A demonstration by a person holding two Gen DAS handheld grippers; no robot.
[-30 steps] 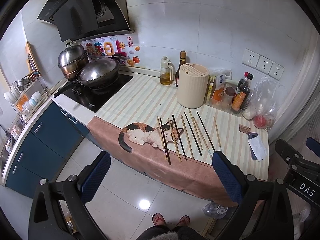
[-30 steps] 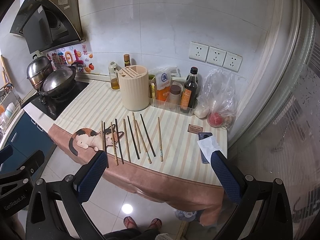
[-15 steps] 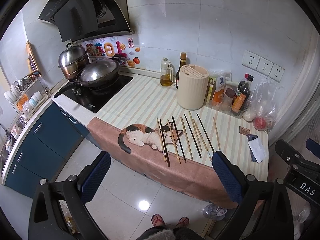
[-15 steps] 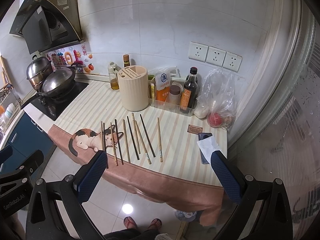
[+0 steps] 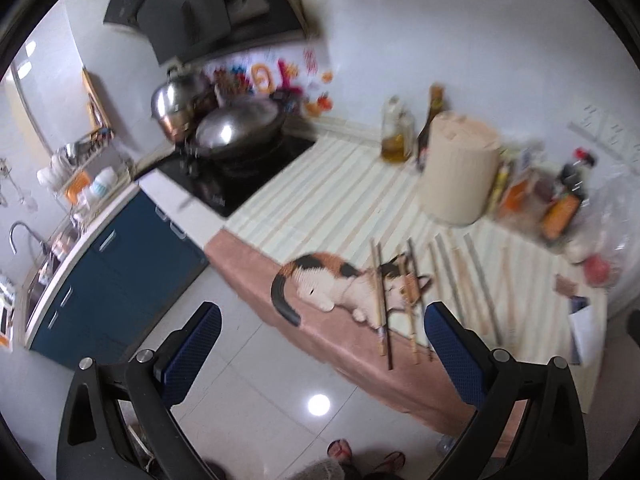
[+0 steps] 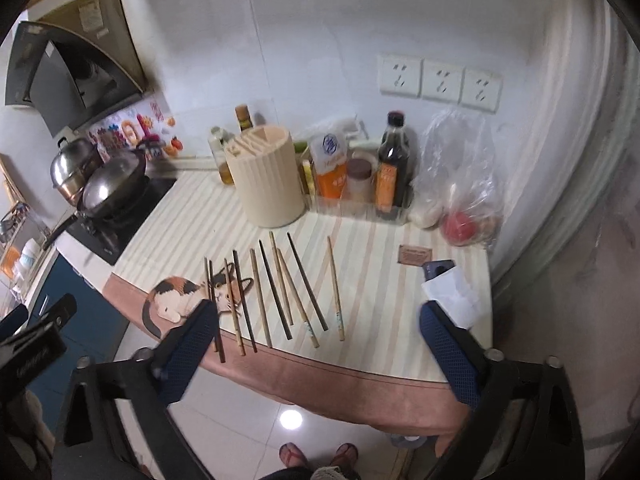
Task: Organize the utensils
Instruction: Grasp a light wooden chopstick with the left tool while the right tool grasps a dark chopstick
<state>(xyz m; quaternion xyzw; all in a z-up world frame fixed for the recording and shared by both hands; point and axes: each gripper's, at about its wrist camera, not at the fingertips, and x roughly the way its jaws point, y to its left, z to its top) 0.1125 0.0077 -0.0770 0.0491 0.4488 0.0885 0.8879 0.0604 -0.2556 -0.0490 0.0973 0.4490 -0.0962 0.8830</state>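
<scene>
Since a second ago I have swung both cameras closer to the bench (image 6: 192, 216). Nothing is sorted yet: the beige holder (image 6: 269, 182) seems empty, though blur hides its slots, and the chopsticks (image 6: 276, 292) lie in a row before it. Left claw (image 5: 322, 356) and right claw (image 6: 316, 356) gape wide, holding nothing.

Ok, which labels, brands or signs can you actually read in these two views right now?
None is legible.
White seasoning bag: round blue logo, characters too small.
Dark sauce bottle: orange label, blurred.
Brown card: print too small.
Left gripper body: lettering blurred.
Wall stickers: decorative, unreadable.
</scene>
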